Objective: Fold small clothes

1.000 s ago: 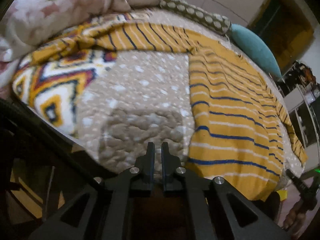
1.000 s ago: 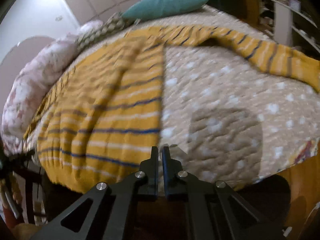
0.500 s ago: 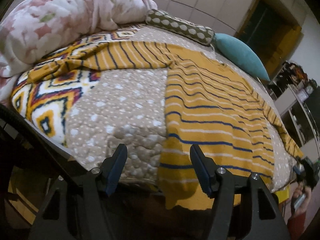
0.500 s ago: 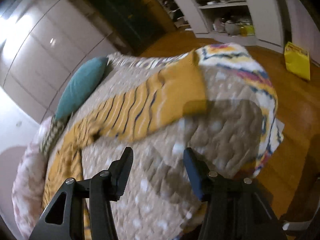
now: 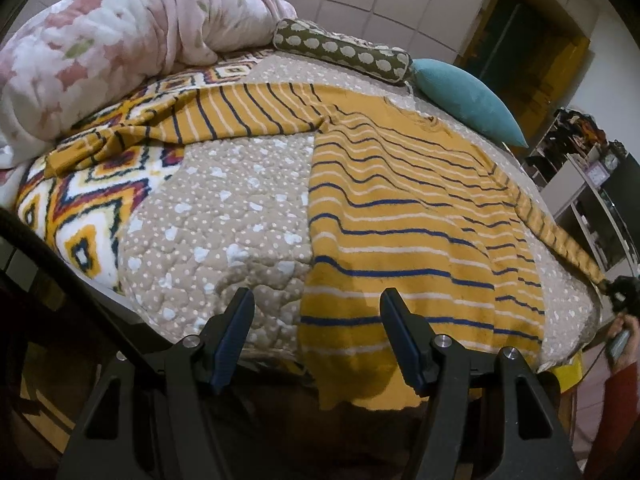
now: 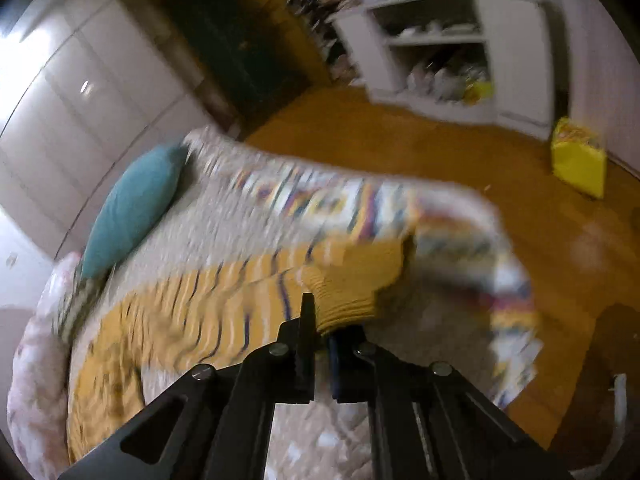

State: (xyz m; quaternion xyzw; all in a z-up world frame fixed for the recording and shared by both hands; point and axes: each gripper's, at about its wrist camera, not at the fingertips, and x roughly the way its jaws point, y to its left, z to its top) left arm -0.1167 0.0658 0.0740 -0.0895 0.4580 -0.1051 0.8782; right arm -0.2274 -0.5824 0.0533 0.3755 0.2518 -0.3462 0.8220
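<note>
A mustard sweater with navy and white stripes [image 5: 400,216] lies spread flat on the bed, its hem hanging over the near edge and one sleeve stretched out to the left [image 5: 224,116]. My left gripper [image 5: 316,320] is open and empty, just above the near edge at the sweater's lower left corner. My right gripper [image 6: 320,320] is shut on the ribbed cuff of the sweater's right sleeve [image 6: 348,292]; this view is motion-blurred. In the left wrist view the right gripper [image 5: 622,288] shows at the far right, at that sleeve's end.
The bed has a beige dotted quilt [image 5: 224,216] and a patterned blanket [image 5: 84,216]. A pink floral duvet [image 5: 100,52], a dotted bolster [image 5: 344,52] and a teal pillow [image 5: 468,96] lie at the head. White shelves [image 6: 460,40] and a yellow bag [image 6: 578,156] stand on the wood floor.
Both grippers opened from shut. The right gripper then swung to the sweater's right sleeve and shut on its cuff. The left gripper drew back a little and stayed open.
</note>
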